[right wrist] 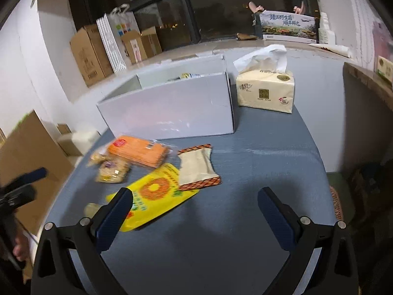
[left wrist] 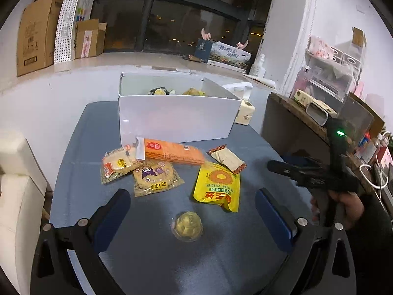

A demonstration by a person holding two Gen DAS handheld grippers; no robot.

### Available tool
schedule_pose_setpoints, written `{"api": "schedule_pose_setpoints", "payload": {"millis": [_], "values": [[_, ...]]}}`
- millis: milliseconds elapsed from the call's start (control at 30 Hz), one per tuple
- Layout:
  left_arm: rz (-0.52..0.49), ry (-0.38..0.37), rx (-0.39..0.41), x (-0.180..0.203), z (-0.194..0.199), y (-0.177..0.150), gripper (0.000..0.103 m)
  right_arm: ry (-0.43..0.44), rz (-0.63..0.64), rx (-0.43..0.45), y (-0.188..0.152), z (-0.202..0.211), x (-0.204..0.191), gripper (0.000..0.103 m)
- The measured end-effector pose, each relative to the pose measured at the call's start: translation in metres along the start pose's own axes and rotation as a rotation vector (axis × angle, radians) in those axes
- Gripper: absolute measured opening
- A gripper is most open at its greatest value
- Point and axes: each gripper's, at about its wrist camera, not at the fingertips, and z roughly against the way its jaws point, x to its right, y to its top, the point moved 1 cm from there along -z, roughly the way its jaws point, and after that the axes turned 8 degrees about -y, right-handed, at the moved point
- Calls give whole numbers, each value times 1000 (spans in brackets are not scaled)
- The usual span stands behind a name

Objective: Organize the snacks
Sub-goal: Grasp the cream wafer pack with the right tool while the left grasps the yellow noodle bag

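snacks: loose pile mid-table, in front of white box [left wrist: 176, 120]
jelly cup [left wrist: 187, 225]: clear, nearest, between left claw's fingers, untouched
yellow pouch [left wrist: 217, 186]: 1 o'clock of cup
beige wrapper [right wrist: 197, 167]: corner lies on pouch
orange pack [left wrist: 175, 151]: 12 o'clock of cup, overlaps two cracker packs [left wrist: 137, 172] at 10 o'clock
box: open top, a few snacks inside
left gripper [left wrist: 192, 207]: spread wide, empty
right gripper [right wrist: 195, 202]: spread wide, empty, above bare table [right wrist: 245, 233]
tissue pack [right wrist: 266, 91]: 3 o'clock of box

Bare tabletop [right wrist: 258, 172] right of snack packets [right wrist: 152, 189]; white box [right wrist: 169, 108] behind.
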Motion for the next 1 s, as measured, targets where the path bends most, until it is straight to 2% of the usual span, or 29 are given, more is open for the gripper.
{"api": "schedule_pose_setpoints", "payload": {"millis": [133,200,333,467,533,567,600,633,667,833,1000], "values": [[-10,8,-10,0,1,-3,103,-39,22,-41,9,-27,4,103],[-3,15,-16,-3,-1,-4,103,-31,20,-66,15,-42,4,103],[6,17,-32,-6,-5,-4,103,-28,25,-135,25,-75,-6,103],[-11,30,-49,-5,-10,-5,103,-72,75,-214,26,-112,-20,103],[-11,32,-61,-5,-13,-6,103,-90,107,-205,28,-119,-26,101],[-11,33,-66,-6,-14,-6,103,-91,113,-208,30,-121,-27,93],[-13,34,-74,-6,-17,-7,103,-101,118,-207,32,-121,-28,70],[-16,35,-81,-5,-19,-7,103,-133,137,-200,34,-120,-29,54],[-21,35,-86,-5,-21,-8,103,-165,161,-194,34,-119,-31,50],[-60,-7,-145,5,-43,-2,103,-147,147,-200,31,-110,-21,48],[-142,-60,-252,26,-85,8,103,-124,80,-128,29,-67,-2,48]]}}
